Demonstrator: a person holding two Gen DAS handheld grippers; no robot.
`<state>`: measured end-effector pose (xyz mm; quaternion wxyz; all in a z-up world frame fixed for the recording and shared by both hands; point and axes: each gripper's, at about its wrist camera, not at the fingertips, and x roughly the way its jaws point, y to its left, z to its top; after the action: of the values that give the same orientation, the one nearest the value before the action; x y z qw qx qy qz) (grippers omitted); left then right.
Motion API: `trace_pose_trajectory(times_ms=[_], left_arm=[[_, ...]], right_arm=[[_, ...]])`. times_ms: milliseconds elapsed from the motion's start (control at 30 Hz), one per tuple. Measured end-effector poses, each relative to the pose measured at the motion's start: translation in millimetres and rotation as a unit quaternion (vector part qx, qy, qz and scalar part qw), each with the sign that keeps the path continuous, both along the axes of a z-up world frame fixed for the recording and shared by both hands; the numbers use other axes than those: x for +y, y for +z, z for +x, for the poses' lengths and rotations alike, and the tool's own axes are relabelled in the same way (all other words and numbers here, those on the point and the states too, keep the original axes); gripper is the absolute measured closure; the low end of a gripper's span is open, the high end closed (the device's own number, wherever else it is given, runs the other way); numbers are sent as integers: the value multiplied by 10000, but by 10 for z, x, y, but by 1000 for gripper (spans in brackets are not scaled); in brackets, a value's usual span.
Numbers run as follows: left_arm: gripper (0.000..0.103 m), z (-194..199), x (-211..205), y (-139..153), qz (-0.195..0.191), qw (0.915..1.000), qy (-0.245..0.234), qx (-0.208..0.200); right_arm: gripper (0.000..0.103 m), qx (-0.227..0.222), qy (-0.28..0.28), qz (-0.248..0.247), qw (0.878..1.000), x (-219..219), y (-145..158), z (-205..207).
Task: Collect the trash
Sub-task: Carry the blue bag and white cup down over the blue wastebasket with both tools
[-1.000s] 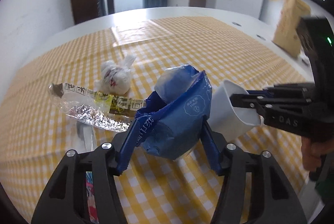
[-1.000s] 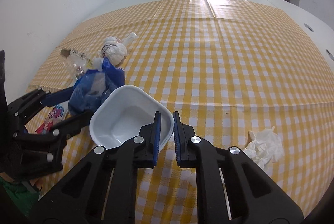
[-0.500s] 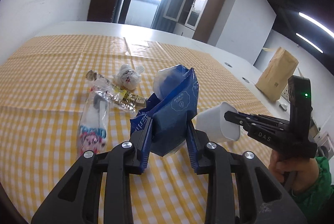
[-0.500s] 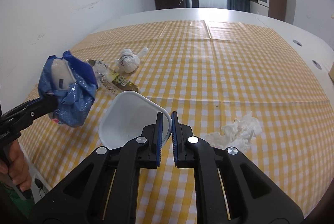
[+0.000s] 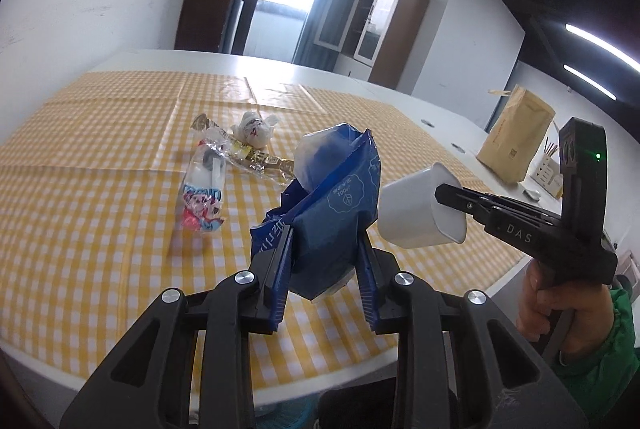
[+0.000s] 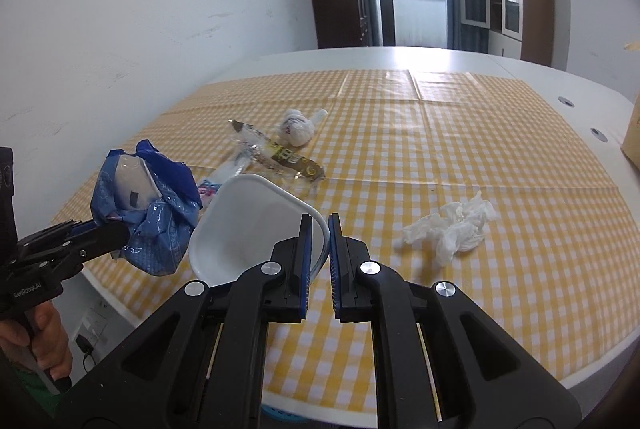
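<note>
My left gripper (image 5: 325, 249) is shut on a crumpled blue plastic bag (image 5: 334, 197) and holds it above the table's front edge; the bag also shows in the right wrist view (image 6: 146, 205). My right gripper (image 6: 318, 241) is shut on the rim of a white plastic tub (image 6: 248, 229), held in the air beside the bag; the tub also shows in the left wrist view (image 5: 416, 209). On the yellow checked cloth (image 6: 400, 133) lie a crumpled white tissue (image 6: 452, 229), a foil wrapper (image 6: 280, 155), a white knotted bag (image 6: 298, 125) and a clear printed packet (image 5: 204, 185).
A brown paper bag (image 5: 518, 137) stands on the white table at the far right. A white wall runs along the table's left side. A blue basket rim (image 6: 280, 415) shows below the table edge under my right gripper.
Both grippers have lifted and pulled back from the cloth toward the table's front edge, carrying the blue bag and the white tub. The trash on the cloth has not moved.
</note>
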<state>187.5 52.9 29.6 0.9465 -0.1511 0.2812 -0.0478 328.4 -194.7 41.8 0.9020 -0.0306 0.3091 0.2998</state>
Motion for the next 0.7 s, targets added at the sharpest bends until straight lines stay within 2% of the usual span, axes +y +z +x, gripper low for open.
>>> trace_pose_trajectory(times_ms=[100,267,433,700], left_arm=[[75,-170,-14,-96,-108,9999,59,57],[76,-453,-110,-169,62,9999,91,54],[76,-713,-164,-181,45,9999,88,-55],[76,-1120,-288,-223,49,9998,-78,-190]], right_arm=[[96,-47,-44,200,9998,-107,-4,-216],[96,-84,-15,314,9995,-229,-51,-573],[96,-299,61,159,9994,-241,-95,-930],[96,-458,41,243,9986,-363,-160,-1401]])
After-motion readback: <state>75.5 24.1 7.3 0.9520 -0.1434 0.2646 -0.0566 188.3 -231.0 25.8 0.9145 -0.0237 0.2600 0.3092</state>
